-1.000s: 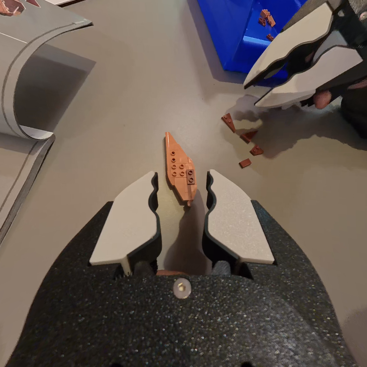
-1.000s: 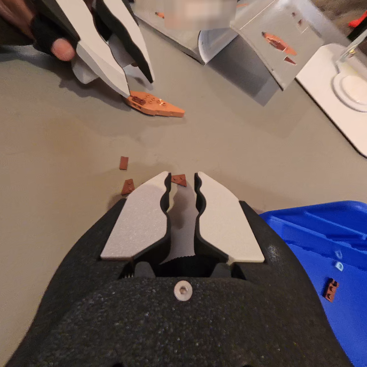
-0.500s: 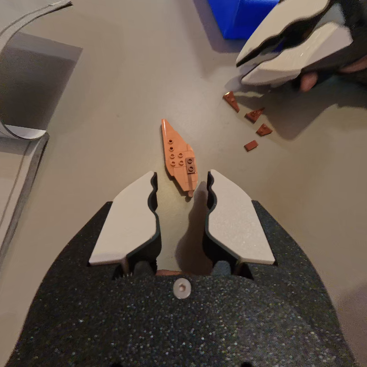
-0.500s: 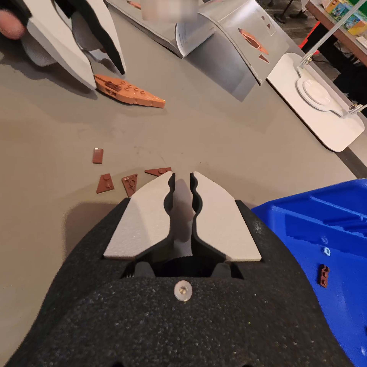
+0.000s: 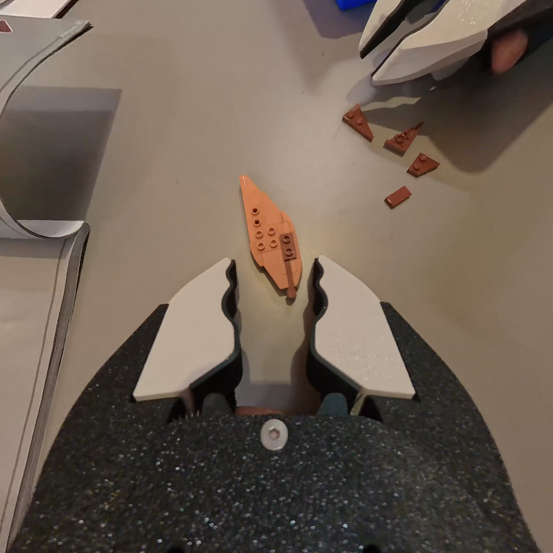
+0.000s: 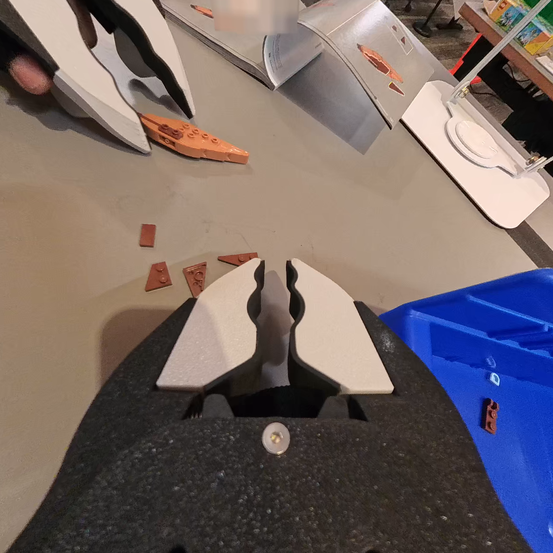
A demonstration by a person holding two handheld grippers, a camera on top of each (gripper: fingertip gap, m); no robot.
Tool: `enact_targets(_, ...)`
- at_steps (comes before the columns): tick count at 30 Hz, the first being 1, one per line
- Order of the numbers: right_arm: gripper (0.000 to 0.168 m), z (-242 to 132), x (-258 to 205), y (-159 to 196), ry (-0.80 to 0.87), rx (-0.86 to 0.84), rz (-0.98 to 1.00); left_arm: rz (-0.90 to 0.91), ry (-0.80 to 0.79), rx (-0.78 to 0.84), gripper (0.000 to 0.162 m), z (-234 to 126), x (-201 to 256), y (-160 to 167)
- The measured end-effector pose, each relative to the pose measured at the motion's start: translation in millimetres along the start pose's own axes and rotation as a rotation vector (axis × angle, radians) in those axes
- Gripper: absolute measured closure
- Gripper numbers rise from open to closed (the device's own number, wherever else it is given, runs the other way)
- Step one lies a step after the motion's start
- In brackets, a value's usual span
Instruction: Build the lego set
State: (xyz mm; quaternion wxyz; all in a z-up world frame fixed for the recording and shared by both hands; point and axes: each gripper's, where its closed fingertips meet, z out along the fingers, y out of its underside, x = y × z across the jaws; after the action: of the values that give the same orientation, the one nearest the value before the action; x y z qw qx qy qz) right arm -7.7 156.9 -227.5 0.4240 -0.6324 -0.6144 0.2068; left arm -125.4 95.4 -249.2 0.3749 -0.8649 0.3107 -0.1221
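Note:
An orange pointed lego assembly [image 5: 269, 236] with a dark brown plate and bar on its rear lies flat on the grey table. My left gripper [image 5: 273, 263] is open and empty, its fingertips on either side of the assembly's rear end; I cannot tell if they touch it. It also shows in the right wrist view [image 6: 169, 131], with the assembly [image 6: 203, 142]. Three brown wedge plates [image 5: 401, 140] and a brown tile [image 5: 398, 197] lie loose to the right. My right gripper [image 6: 274, 263] is open only a narrow gap and empty, beside the nearest wedge plate [image 6: 238, 258].
An open instruction booklet [image 6: 359, 59] with curled pages lies at the far side, and shows at the left in the left wrist view [image 5: 30, 89]. A blue parts bin [image 6: 478, 329] with a small brown piece [image 6: 490, 416] is at the right. A white stand base [image 6: 478, 167] sits beyond. There is about 15 cm between the tips of the two grippers. The brown tile [image 5: 398, 197] lies around 7 cm away from my left fingertips. The right camera catches it too, in the right wrist view [image 6: 143, 233].
My right gripper has drawn back and to the right off the loose wedge plates, and its jaws have narrowed. My left gripper has stayed open at the assembly's rear end.

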Motion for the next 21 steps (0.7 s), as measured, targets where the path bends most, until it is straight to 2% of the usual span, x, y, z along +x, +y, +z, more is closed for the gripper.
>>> enact_targets(4,0.155,0,0,0,-0.001,0.0,0.003,0.0,-0.009,0.004,0.115,1,-1,-1)
enact_targets(8,0.155,0,1,0,0.002,0.003,0.001,0.033,-0.019,0.025,0.132,2,2,-6)
enact_targets(21,0.155,-1,2,-1,0.01,0.01,0.013,0.157,-0.057,0.076,0.133,2,7,-15)
